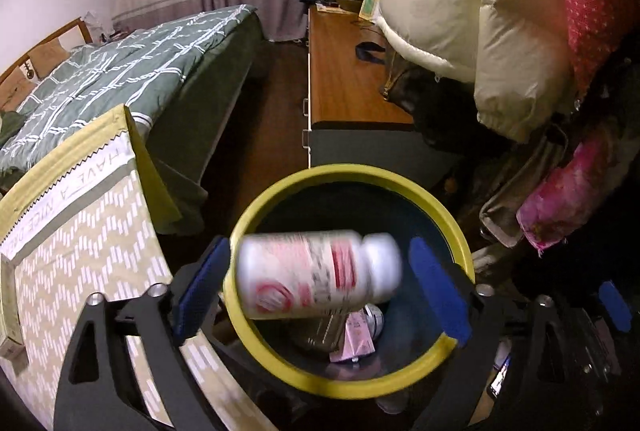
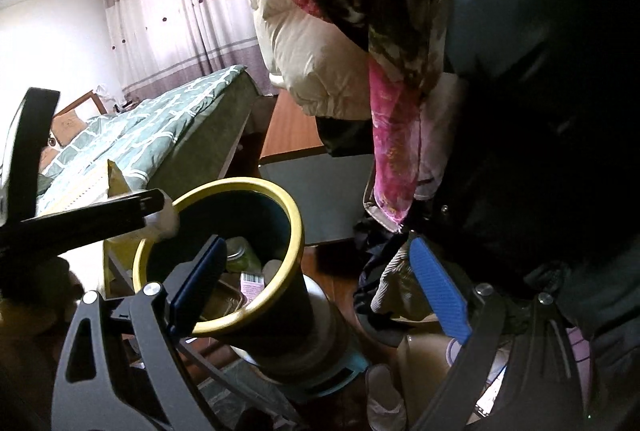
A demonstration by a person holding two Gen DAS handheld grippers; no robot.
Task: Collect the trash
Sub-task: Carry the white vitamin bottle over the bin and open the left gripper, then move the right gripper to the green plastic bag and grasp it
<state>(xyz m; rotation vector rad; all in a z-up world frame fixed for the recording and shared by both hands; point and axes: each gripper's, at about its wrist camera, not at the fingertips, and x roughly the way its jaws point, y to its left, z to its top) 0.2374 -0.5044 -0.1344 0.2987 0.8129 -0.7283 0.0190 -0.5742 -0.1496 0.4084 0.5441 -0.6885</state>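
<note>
From the left wrist view, the left gripper (image 1: 320,287) hangs right over the trash bin (image 1: 460,231), the one with a yellow rim. Its blue fingers (image 1: 436,291) stand wide apart. Between them is a white bottle (image 1: 316,273) with a pink and red label, lying on its side. It looks blurry, and there is a gap on each side of it, so the pads are not pressing it (I think it is dropping into the bin). Down below it, inside the bin, lie a pink packet (image 1: 356,341) and other trash.

The bottle looks like light, hard plastic. It is smooth and round, so it could slip or roll. The best place to hold one like it is across the middle, where the label is.

From the right wrist view, the right gripper (image 2: 316,291) is open too, with nothing in it. The bin sits in front of its left finger. A glass jar (image 2: 240,251) and a small box with a barcode (image 2: 252,287) lie inside the bin. The left gripper's dark arm reaches over the far rim. To the right hang soft coats.
</note>
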